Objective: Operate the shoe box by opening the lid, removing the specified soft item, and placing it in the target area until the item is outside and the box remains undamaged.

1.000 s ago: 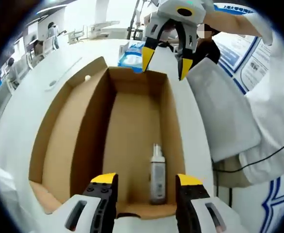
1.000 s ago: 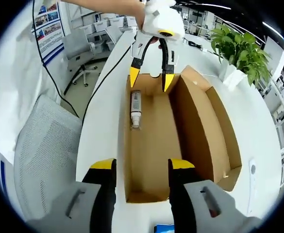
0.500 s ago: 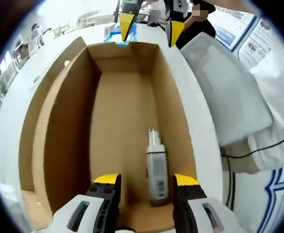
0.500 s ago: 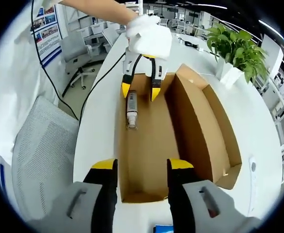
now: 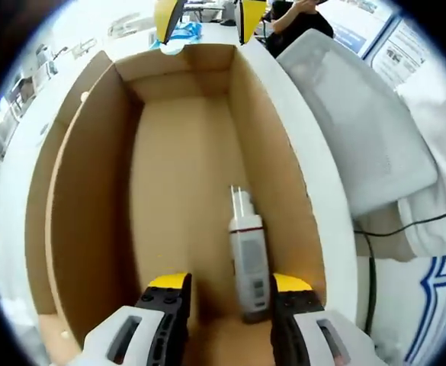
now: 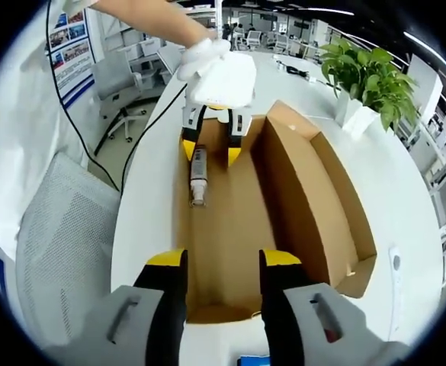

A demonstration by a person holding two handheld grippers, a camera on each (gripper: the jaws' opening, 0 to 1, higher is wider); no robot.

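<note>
An open brown cardboard shoe box (image 5: 272, 145) lies lengthwise on a white table, its lid (image 6: 314, 183) folded out to one side. A white spray bottle (image 5: 248, 263) rests on its side on the box floor, near one long wall. My left gripper (image 5: 229, 284) is open and low inside the box, its yellow tips on either side of the bottle's base. In the right gripper view a white-gloved hand holds the left gripper (image 6: 210, 150) over the bottle (image 6: 198, 174). My right gripper (image 6: 223, 261) hangs open above the box's other end, also visible as the right gripper (image 5: 209, 14).
A grey mesh office chair (image 6: 55, 244) stands close beside the table. A potted green plant (image 6: 367, 76) sits past the box lid. A blue packet (image 5: 186, 30) lies beyond the box's far end. A black cable (image 6: 150, 145) runs along the table edge.
My left gripper has gone down into the box and closer to the bottle, which now sits between its tips. My right gripper has stayed over the far end.
</note>
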